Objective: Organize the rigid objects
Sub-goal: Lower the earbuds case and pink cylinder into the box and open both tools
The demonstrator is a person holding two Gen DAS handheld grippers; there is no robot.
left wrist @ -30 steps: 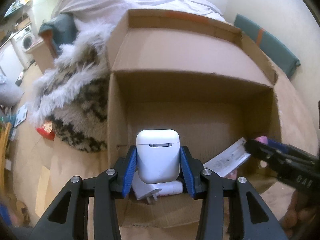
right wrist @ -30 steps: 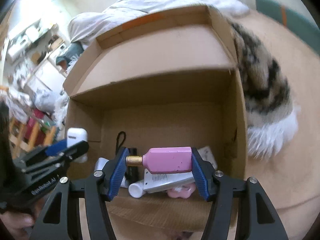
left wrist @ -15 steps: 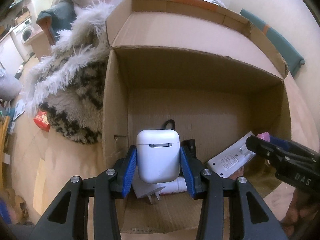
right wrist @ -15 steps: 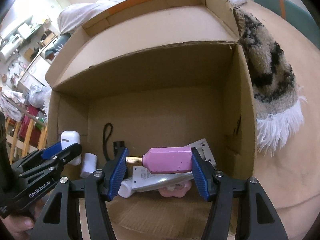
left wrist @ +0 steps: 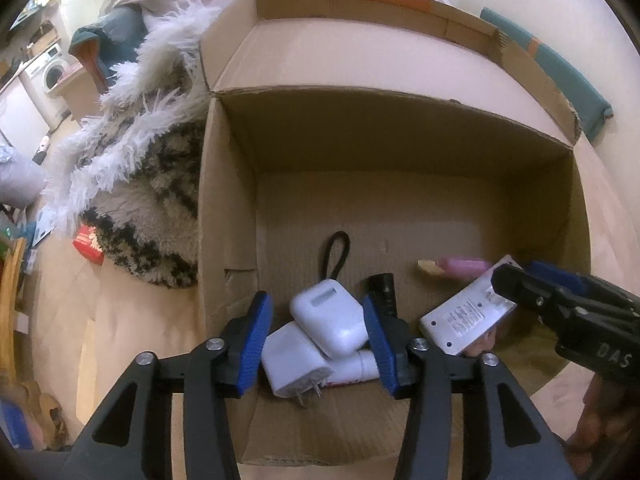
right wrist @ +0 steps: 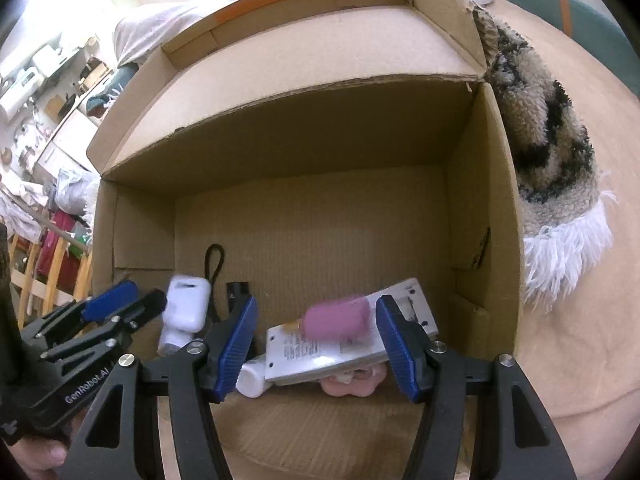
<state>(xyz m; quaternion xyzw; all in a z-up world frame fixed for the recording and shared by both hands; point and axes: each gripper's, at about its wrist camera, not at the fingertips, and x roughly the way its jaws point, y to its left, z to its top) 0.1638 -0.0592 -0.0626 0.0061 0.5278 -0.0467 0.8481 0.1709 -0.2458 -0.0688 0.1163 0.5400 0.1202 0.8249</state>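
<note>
Both grippers, left (left wrist: 318, 338) and right (right wrist: 316, 344), gape open over the cardboard box (left wrist: 224, 216), the slick, light earbud case (left wrist: 328, 320) at lower centre needing a flat-sided pinch.

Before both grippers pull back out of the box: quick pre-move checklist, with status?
1. Left hand-held gripper open: ok.
2. White earbud case released, lying tilted on the white charger: ok.
3. Right hand-held gripper open: ok.
4. Pink bottle settled: cannot tell, it is blurred.
5. Bottle clear of the blue pads: cannot tell.
6. Everything inside the cardboard box: ok.
</note>
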